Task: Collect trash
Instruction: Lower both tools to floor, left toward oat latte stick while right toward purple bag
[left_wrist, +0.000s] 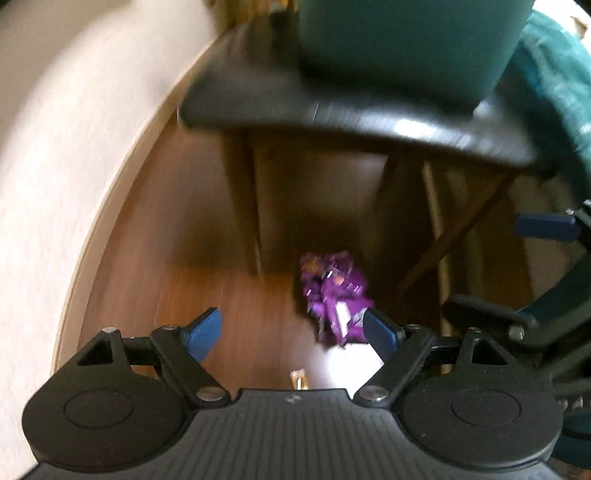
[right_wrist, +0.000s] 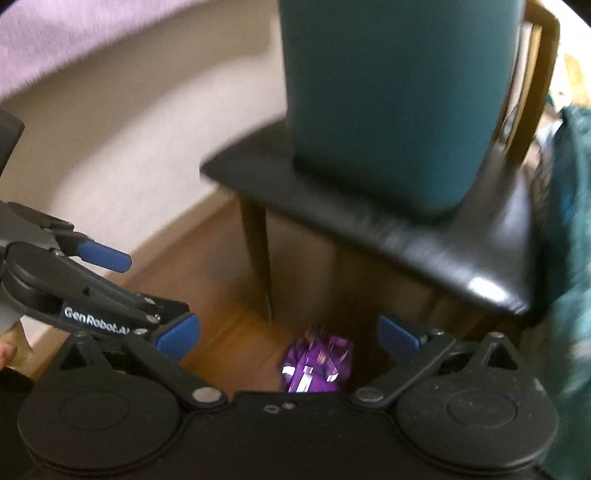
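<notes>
My left gripper (left_wrist: 291, 334) is spread wide with nothing between its blue pads (left_wrist: 203, 332), and it points down at the wooden floor (left_wrist: 236, 295) in front of a chair. A crumpled purple wrapper (left_wrist: 334, 295) lies on that floor, just beyond my right-hand pad in the left view and not touching it as far as the blur lets me judge. A small gold scrap (left_wrist: 299, 378) sits on the floor closer to me, just above the gripper body. My right gripper (right_wrist: 288, 338) is also spread apart and empty; the same purple wrapper (right_wrist: 317, 363) shows between and below its pads (right_wrist: 399, 338), lying on the floor near the chair leg (right_wrist: 258, 258). The chair has a black seat (right_wrist: 424, 236), and a teal bin (right_wrist: 399, 103) stands on it. The seat (left_wrist: 332, 107) and the bin (left_wrist: 406, 40) fill the top of the left view too. In the right view my left gripper (right_wrist: 142, 295) comes in from the left side, its fingers apart, level with my right one. The right gripper (left_wrist: 532, 258) shows at the right edge of the left view. A pale wall (left_wrist: 55, 147) runs along the left, and teal cloth (right_wrist: 572, 258) hangs at the right, beside the chair
</notes>
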